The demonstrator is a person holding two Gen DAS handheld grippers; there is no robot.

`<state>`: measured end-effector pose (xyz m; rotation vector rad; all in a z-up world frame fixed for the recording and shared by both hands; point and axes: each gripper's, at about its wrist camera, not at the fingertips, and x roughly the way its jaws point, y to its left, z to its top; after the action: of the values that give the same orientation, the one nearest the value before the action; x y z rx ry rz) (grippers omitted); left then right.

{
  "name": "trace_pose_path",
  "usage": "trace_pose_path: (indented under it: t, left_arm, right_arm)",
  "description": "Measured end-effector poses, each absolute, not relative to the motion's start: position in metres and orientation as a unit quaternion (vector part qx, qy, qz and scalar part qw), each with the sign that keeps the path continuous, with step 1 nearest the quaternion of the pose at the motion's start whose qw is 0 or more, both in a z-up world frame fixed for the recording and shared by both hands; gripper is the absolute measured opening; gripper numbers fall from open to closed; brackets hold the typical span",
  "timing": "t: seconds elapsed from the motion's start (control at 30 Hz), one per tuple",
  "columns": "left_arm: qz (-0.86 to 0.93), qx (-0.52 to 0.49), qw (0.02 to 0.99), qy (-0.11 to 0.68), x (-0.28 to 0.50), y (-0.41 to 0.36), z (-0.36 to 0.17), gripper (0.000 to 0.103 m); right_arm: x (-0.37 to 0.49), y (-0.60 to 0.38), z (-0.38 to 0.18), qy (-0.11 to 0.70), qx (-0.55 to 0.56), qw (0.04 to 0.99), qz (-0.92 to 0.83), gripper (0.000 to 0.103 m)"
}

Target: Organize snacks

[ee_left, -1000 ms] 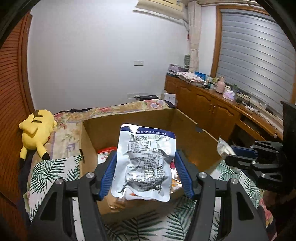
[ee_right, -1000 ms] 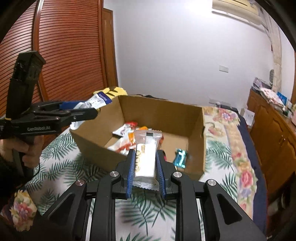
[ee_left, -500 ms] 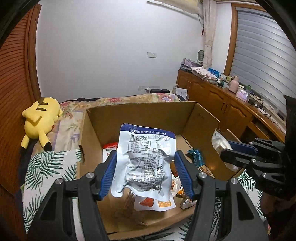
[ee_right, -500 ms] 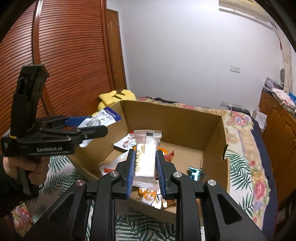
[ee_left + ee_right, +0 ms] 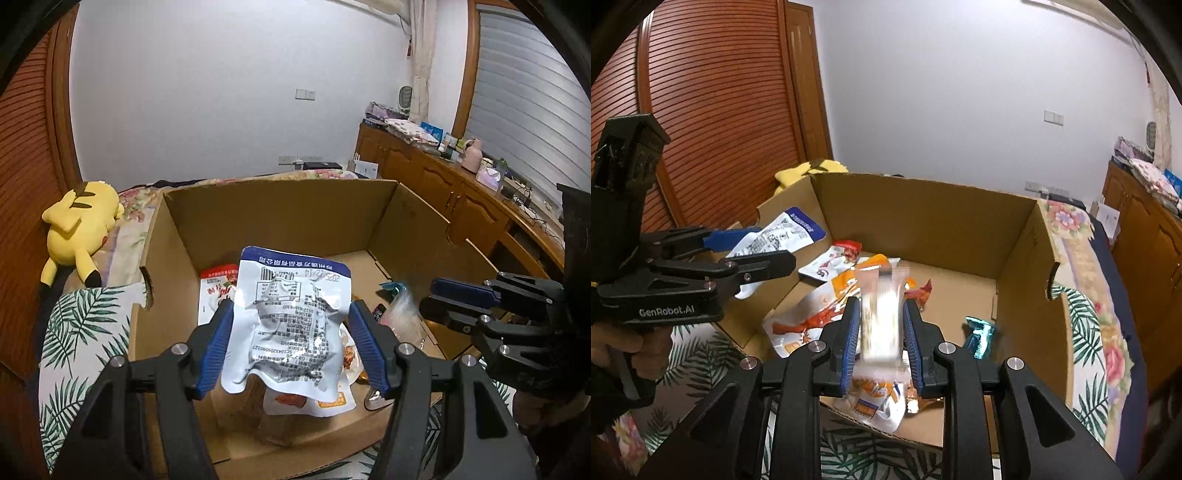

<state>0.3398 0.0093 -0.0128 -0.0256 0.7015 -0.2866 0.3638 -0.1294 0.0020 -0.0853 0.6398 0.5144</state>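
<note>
An open cardboard box (image 5: 280, 199) (image 5: 923, 221) sits on the bed with several snack packs on its floor. My left gripper (image 5: 290, 339) (image 5: 775, 247) is shut on a white pouch with a blue top band (image 5: 291, 321) (image 5: 790, 232), held upright over the box's near left part. My right gripper (image 5: 881, 332) (image 5: 428, 302) has its blue pads on a clear-wrapped white snack bar (image 5: 881, 314) (image 5: 402, 317), which looks blurred. It hangs above the orange packs (image 5: 812, 317) just inside the box's near wall.
A teal wrapper (image 5: 979, 338) and a red-and-white pack (image 5: 216, 291) lie in the box. A yellow plush toy (image 5: 81, 225) rests left of it on the leaf-print bedspread (image 5: 81, 332). Wooden cabinets (image 5: 461, 206) line the right; a slatted wooden door (image 5: 713, 110) stands left.
Both grippers have come forward and down with their packs, from in front of the box to over its inside. The white bar has turned blurred between the right pads.
</note>
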Motion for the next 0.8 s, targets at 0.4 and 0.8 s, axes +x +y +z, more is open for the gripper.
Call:
trace_pose_path:
  t: [0.4,0.8]
  left_arm:
    - [-0.119,-0.006,0.939,0.322,0.317,0.009,0.002,0.068]
    - [-0.100,0.001,0.950,0.296,0.240,0.016,0.026,0.070]
  right_arm:
    - [0.349,-0.133,0.007,0.307,-0.029,0.921,0.240,0.035]
    - [0.284,-0.141,0.027,0.288,-0.022,0.933,0.215,0.045]
